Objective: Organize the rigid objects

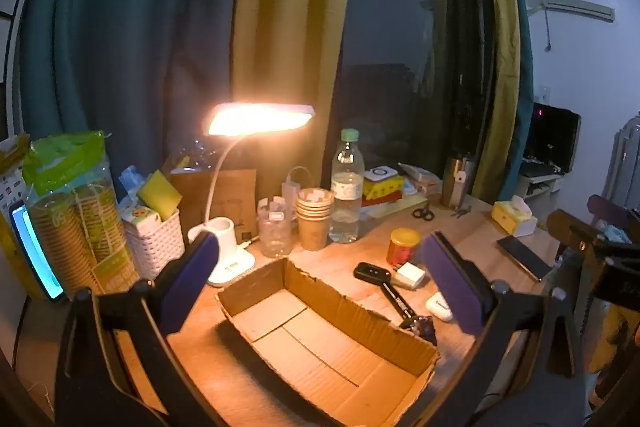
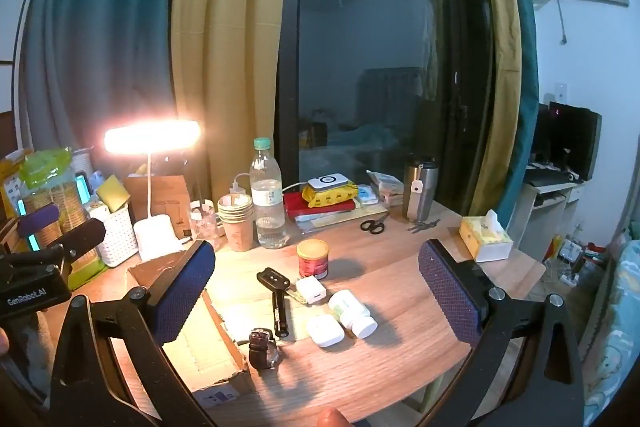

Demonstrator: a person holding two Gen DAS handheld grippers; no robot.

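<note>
An open cardboard box (image 1: 332, 343) lies on the wooden desk, empty; its right wall shows in the right wrist view (image 2: 224, 327). To its right lie a black car key (image 2: 273, 279), a white charger cube (image 2: 311, 289), a black marker (image 2: 279, 313), a wristwatch (image 2: 262, 347), a white earbud case (image 2: 325, 330), a white pill bottle (image 2: 352, 313) and a red tin with a yellow lid (image 2: 313, 259). My left gripper (image 1: 320, 267) is open above the box. My right gripper (image 2: 316, 283) is open above the small items. Both are empty.
A lit desk lamp (image 2: 152, 139), a water bottle (image 2: 267, 193), stacked paper cups (image 2: 237, 223), a white basket (image 1: 154, 247), scissors (image 2: 374, 225), a steel tumbler (image 2: 419, 189), a tissue box (image 2: 485, 239) and a phone (image 1: 524, 258) stand around the desk. The desk's right edge is near.
</note>
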